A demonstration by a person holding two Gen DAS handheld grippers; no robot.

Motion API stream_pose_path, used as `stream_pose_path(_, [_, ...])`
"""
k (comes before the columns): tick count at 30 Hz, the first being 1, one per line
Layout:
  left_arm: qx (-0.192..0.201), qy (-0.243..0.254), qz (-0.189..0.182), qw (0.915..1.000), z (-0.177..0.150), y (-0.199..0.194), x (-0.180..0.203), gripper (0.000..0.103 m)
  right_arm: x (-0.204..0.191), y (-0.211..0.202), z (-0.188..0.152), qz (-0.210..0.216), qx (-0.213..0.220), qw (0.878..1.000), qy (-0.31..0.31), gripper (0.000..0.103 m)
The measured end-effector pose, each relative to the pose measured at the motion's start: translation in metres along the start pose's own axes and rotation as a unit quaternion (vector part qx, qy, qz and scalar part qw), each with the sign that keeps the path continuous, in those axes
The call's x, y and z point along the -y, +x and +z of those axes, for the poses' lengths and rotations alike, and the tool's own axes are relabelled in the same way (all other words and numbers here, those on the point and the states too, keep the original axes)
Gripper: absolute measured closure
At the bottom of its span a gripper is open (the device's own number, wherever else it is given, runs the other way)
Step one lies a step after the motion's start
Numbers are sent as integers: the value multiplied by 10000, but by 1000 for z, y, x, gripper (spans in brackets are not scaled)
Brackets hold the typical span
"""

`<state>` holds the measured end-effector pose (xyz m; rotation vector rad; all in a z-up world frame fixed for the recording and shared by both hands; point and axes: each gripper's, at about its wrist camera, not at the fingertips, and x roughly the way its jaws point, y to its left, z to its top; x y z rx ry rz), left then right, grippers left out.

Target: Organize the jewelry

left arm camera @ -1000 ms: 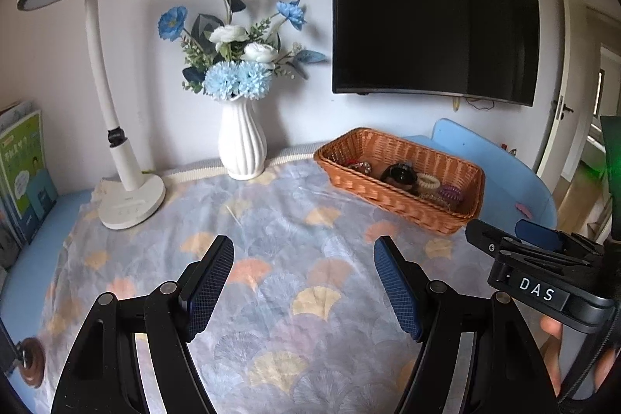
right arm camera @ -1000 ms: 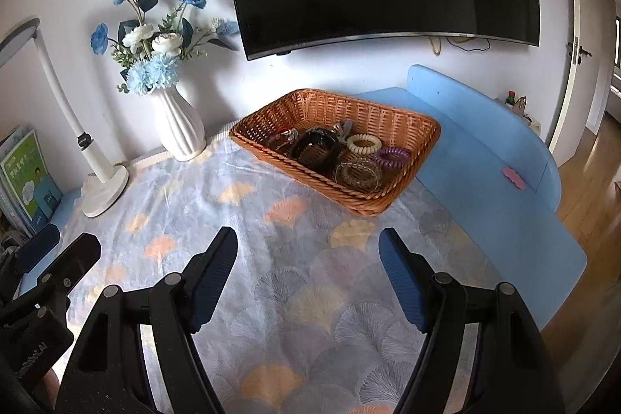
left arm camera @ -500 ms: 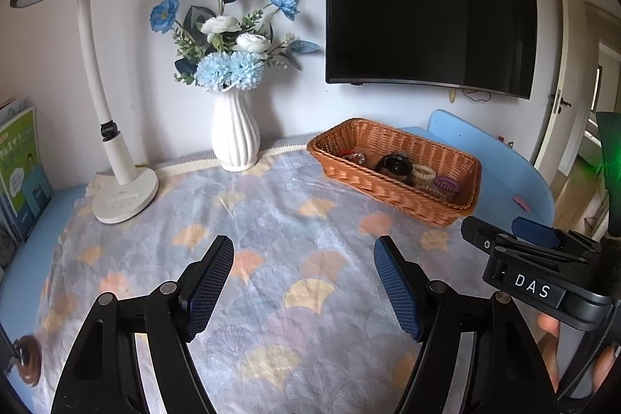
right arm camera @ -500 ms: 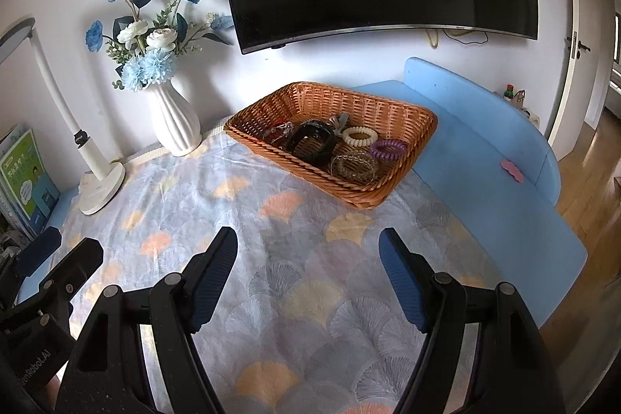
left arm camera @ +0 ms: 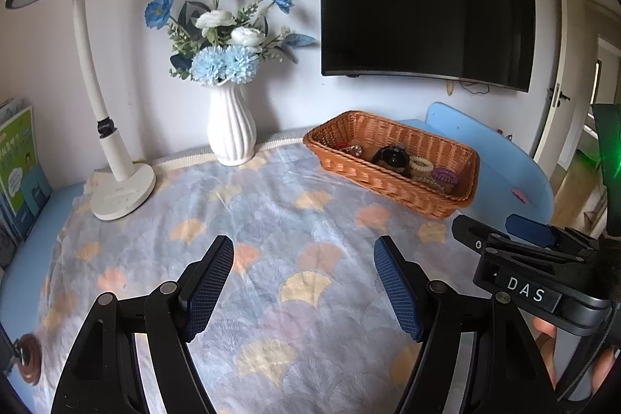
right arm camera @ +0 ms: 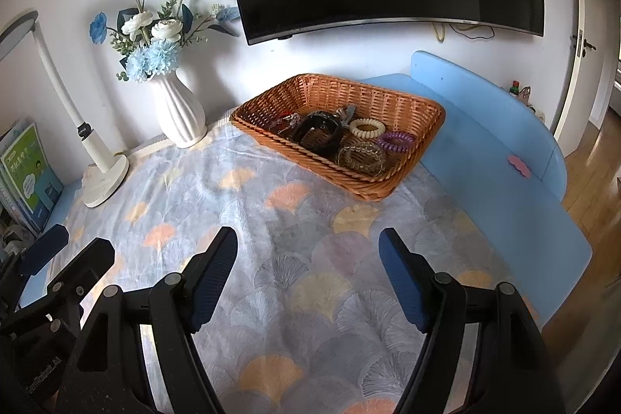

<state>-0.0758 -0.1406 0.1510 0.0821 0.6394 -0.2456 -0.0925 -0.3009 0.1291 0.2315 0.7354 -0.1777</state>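
Right wrist view: with both the right gripper (right arm camera: 306, 278) and left gripper (left arm camera: 302, 282) spread apart and empty, the basket (right arm camera: 396, 181) of tangled jewelry (right arm camera: 341, 138), well ahead, could be snagged or several pieces dragged out together.

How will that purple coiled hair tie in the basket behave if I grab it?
The purple coiled hair tie looks like springy plastic coil, so probably light and squashy. Being a ring lying flat in the wicker basket, it likely won't roll.
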Motion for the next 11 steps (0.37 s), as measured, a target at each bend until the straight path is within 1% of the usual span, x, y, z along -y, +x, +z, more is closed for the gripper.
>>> stream_pose_path(5, [-103, -50, 15, 9999, -2, 7, -2, 27, 0, 2, 0, 2, -27, 10000, -24, 26])
stream_pose_path(7, [-27, -48, 36, 10000, -2, 6, -3, 27, -1, 1, 0, 6, -8, 10000, -57, 26])
stream_pose_path(9, [147, -52, 171, 9997, -3, 2, -3, 27, -2, 1, 0, -1, 14, 10000, -79, 26])
stream_pose_path(11, [137, 23, 115, 9998, -2, 2, -2, 27, -2, 1, 1, -5, 14, 9999, -106, 26])
